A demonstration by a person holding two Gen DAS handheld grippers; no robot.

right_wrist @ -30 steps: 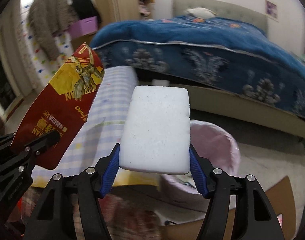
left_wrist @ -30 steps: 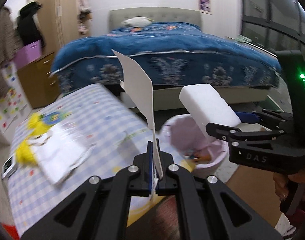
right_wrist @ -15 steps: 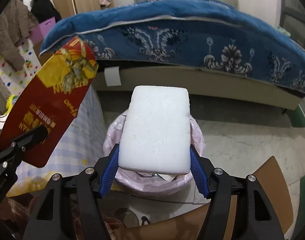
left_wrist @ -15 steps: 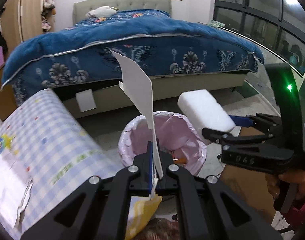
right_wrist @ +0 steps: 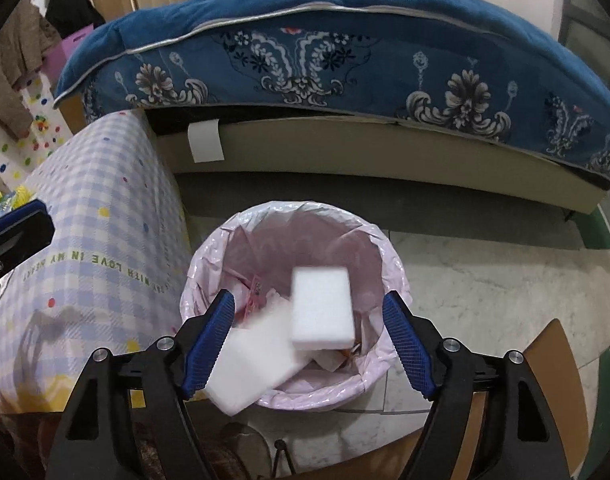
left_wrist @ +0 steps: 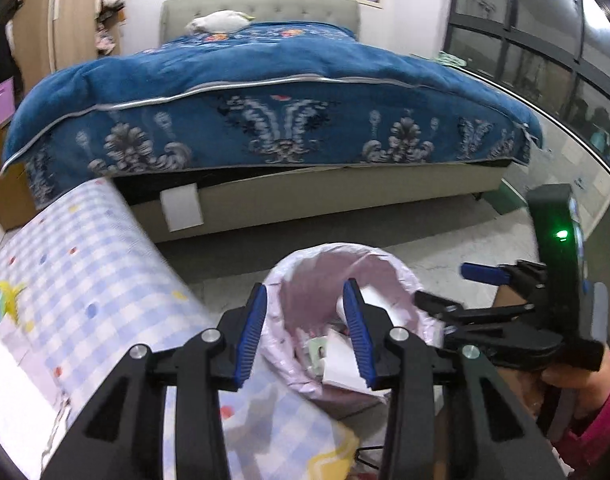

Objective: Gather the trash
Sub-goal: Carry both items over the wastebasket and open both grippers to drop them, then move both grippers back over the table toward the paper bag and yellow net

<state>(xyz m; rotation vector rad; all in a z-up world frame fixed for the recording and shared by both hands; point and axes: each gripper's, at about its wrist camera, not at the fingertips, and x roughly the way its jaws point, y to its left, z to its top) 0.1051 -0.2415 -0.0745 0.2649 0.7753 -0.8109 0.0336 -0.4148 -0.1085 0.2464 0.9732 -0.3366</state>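
Observation:
A bin with a pale pink liner [right_wrist: 209,256] stands on the floor beside the table. A white foam block [right_wrist: 323,308] is loose inside it, just past my right gripper [right_wrist: 308,320], whose jaws are opening with neither pad touching the block. Under the block a second flat white piece [right_wrist: 257,360] leans on the bin's near rim. In the left wrist view my left gripper [left_wrist: 305,336] hangs over the bin [left_wrist: 401,276], its jaws opening and holding nothing. A white piece [left_wrist: 341,364] lies in the bin below it. The right gripper [left_wrist: 453,286] shows at the right.
A table under a blue-checked cloth [right_wrist: 105,220] stands left of the bin, touching it. A bed with a blue quilt [right_wrist: 305,40] fills the back. Brown cardboard [right_wrist: 545,344] lies on the floor at the right. A hand in a pink sleeve [left_wrist: 585,400] holds the right gripper.
Both grippers moved over the bin and opened. The left let go of the red-and-white packet, the right let go of the foam block, which dropped into the bin.

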